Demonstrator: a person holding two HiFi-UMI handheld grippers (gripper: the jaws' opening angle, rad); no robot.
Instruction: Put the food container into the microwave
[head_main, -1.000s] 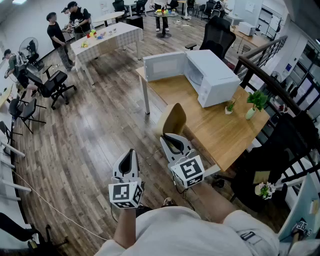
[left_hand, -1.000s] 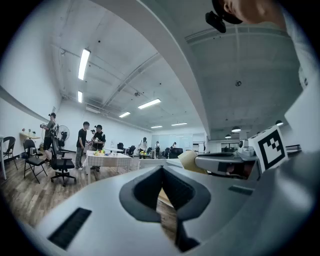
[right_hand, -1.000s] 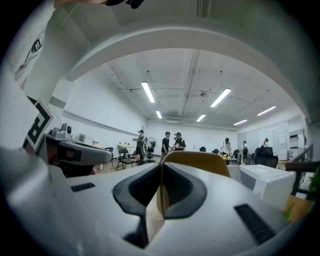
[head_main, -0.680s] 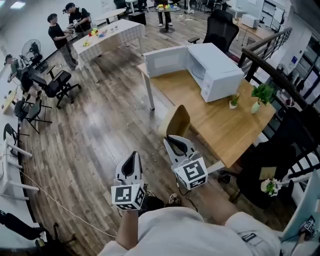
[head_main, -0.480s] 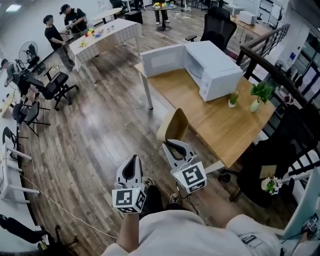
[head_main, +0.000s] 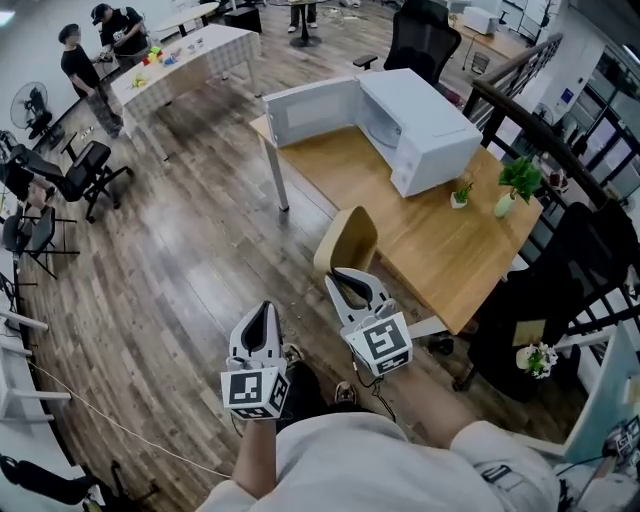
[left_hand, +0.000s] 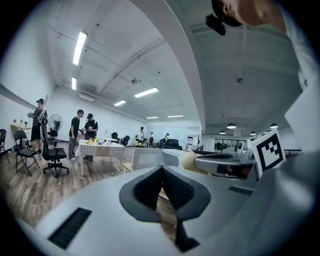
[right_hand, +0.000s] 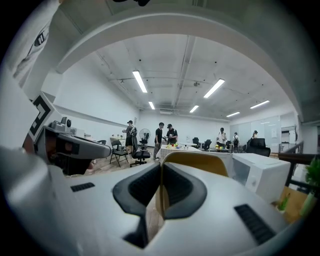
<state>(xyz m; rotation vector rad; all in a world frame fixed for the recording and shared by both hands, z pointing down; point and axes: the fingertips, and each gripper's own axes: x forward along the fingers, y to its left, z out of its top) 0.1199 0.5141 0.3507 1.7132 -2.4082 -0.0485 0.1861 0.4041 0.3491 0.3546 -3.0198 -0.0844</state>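
Observation:
A white microwave (head_main: 415, 128) stands on the wooden table (head_main: 430, 240) with its door (head_main: 310, 110) swung open to the left. It also shows in the right gripper view as the microwave (right_hand: 260, 177). No food container is visible in any view. My left gripper (head_main: 262, 318) is held low over the floor, jaws shut and empty. My right gripper (head_main: 350, 280) is beside it, close to the table's near corner, also shut with nothing between the jaws. Both point toward the table.
A tan chair (head_main: 347, 240) stands between my grippers and the table. Two small potted plants (head_main: 510, 190) sit at the table's right side. A black railing (head_main: 560, 160) runs at the right. People stand by a checked table (head_main: 180, 60) far left, with office chairs (head_main: 85, 165).
The view has shifted slightly: the table and microwave sit a little lower and nearer in the head view. Both grippers stay shut and in about the same place.

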